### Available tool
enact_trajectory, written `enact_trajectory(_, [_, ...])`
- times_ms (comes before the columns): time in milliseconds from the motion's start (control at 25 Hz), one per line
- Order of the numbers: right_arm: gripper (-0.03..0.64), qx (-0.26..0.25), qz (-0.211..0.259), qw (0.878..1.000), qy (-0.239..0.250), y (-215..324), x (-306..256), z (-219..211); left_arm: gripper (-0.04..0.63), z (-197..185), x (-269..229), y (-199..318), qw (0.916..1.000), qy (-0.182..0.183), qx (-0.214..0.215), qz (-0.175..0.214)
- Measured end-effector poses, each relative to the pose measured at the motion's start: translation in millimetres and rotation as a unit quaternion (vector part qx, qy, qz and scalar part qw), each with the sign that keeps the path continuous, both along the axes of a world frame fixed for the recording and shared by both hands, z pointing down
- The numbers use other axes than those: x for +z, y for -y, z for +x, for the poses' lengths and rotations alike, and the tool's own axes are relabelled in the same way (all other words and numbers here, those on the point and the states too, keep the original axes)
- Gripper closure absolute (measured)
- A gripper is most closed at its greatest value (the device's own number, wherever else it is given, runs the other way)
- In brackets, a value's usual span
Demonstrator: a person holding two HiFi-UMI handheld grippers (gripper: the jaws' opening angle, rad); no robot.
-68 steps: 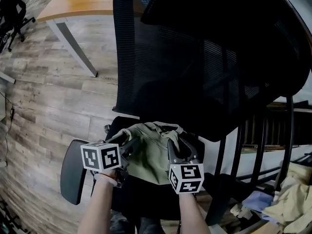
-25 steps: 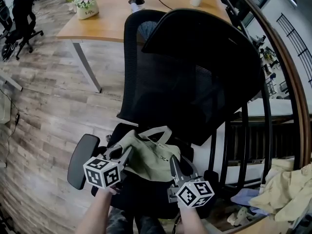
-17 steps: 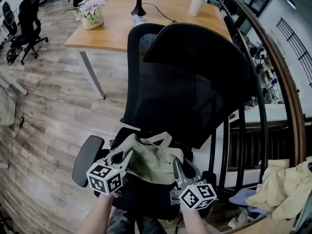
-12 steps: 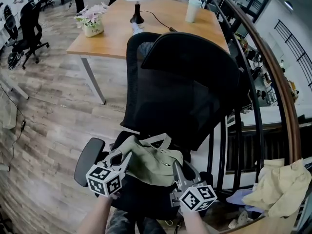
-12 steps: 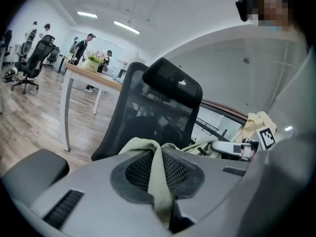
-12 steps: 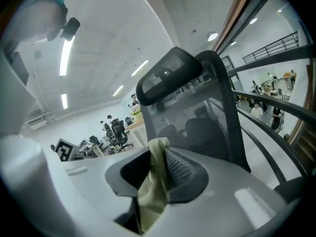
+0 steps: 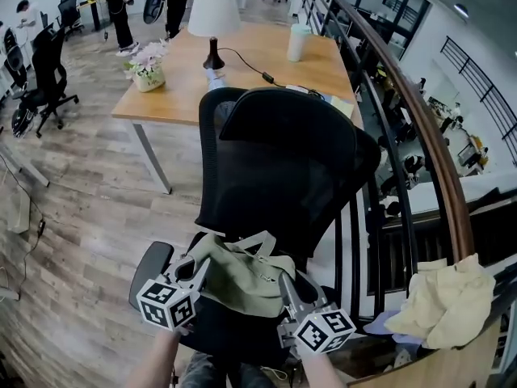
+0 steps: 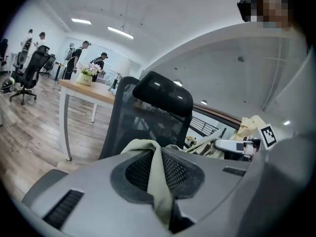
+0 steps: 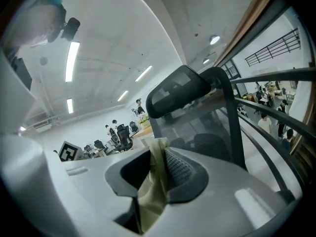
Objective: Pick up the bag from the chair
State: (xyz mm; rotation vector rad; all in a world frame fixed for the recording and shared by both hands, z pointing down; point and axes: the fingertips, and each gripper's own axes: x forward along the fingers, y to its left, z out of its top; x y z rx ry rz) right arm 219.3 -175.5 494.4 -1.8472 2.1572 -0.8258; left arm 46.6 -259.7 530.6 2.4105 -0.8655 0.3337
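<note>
Here the person is holding the olive-green bag [image 7: 242, 277] between both grippers, in front of the backrest of the black mesh chair [image 7: 283, 160] and over its seat [image 7: 222, 334]. The left gripper [image 7: 198, 267] is pinching the bag's left edge. In the left gripper view its jaws are standing almost together, with a thin fold of green fabric running down between the ribbed pads [image 8: 140, 169]. The right gripper [image 7: 289, 283] is gripping the bag's right edge. In the right gripper view its jaws are standing somewhat wider, clamped on a thicker bunch of the same cloth. The bag is sagging between the two grips, and its pale straps [image 7: 257, 239] are arching up at the top, close to the backrest. Whether its underside is resting on the seat or hanging clear of it cannot be told from the head view. The chair's armrest [image 7: 149, 267] is showing just left of the left gripper. Beyond the chair a wooden desk [image 7: 250, 67] is standing on the plank floor [image 7: 81, 200], carrying a white-shaded lamp [image 7: 214, 14], a flower pot [image 7: 148, 69] and a pale cup [image 7: 299, 43]. To the right a curved railing [image 7: 420, 128] is sweeping past, with a yellow cloth [image 7: 448, 301] lying bunched near its lower end.
</note>
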Motion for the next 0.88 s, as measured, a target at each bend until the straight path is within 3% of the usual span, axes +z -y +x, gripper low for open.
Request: enact_trajectory(880, [0.526, -0.001, 0.078, 0.997, 0.011, -15.5, -118.6, 10.1, 0.572, -9.3, -116.4, -10.0, 0.9972, -0.025, -0.014, 0.069])
